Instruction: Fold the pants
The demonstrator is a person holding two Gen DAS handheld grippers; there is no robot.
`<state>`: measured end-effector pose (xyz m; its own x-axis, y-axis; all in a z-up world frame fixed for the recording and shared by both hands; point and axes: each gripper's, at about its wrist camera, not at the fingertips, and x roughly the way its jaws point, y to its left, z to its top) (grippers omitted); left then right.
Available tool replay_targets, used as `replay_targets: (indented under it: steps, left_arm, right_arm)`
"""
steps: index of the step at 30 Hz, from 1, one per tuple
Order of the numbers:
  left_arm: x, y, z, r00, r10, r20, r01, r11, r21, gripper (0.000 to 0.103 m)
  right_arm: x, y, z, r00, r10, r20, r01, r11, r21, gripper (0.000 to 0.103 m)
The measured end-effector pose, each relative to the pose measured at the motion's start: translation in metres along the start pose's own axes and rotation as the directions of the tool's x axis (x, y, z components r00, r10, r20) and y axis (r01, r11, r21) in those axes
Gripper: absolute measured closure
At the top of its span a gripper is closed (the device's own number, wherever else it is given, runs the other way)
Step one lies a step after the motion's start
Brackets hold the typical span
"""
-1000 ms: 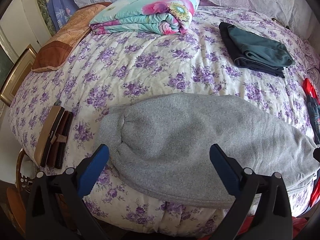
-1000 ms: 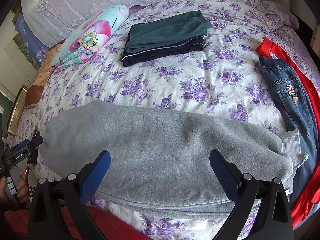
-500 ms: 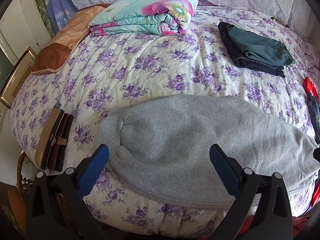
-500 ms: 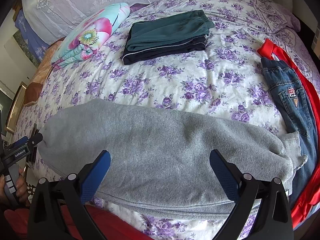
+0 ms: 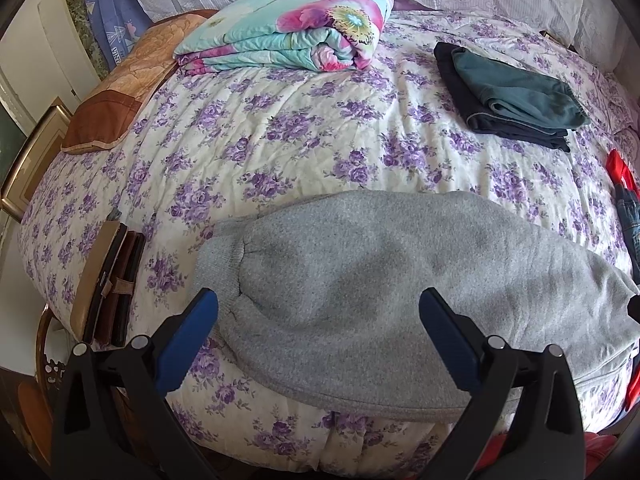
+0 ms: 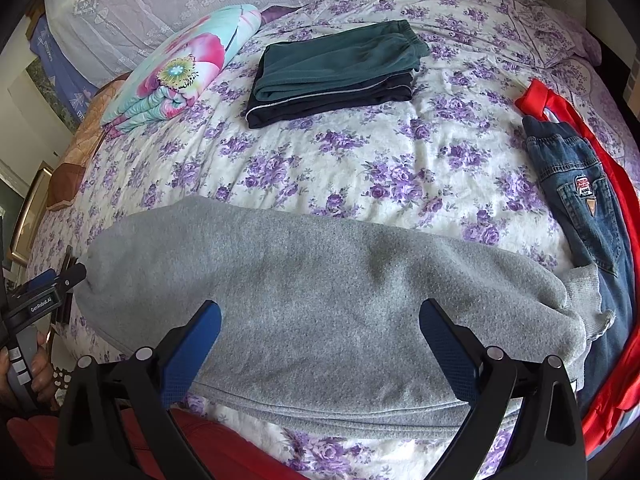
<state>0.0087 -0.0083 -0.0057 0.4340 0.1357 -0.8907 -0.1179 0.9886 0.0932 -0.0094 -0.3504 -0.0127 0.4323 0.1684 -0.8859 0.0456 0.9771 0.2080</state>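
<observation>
**A:** Where are your pants?

**B:** One pair of grey pants [image 5: 372, 280] lies flat across the near edge of the bed [image 5: 304, 152], straight ahead of both sets of fingers. In your left view the ribbed cuff sits just past the left finger, and the cloth runs away to the right. In your right view the pants [image 6: 320, 300] span the whole gap between the fingers and beyond, with the waistband end out past the right finger.

**A:** And your grippers?

**B:** Two, both spread wide and empty. Your left gripper [image 5: 318, 304] hangs over the cuff end, your right gripper [image 6: 320, 316] over the middle. Whether the tips touch the cloth, you cannot tell. In the right view your left gripper also shows at the far left edge, a hand [image 6: 24, 372] around its handle.

**A:** What else counts?

**B:** Beyond the fingertips, one folded stack of two dark garments [image 6: 336, 68], green on navy. One folded floral quilt [image 5: 288, 32] farther left. To the right of your right fingers, one pair of jeans [image 6: 576, 196] lies on one red garment [image 6: 612, 184]. Left of your left fingers, one brown wallet [image 5: 108, 280] lies at the bed's edge.
</observation>
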Motion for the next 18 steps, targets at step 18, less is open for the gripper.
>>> replay_targets:
  steps: [18]
  left_arm:
    - [0.0034, -0.0058, 0.0026, 1.000, 0.001, 0.000, -0.001, 1.000, 0.009, 0.005]
  right_arm:
    - [-0.0003, -0.0010, 0.0002, 1.000, -0.001, -0.001, 0.001, 1.000, 0.002, 0.004]
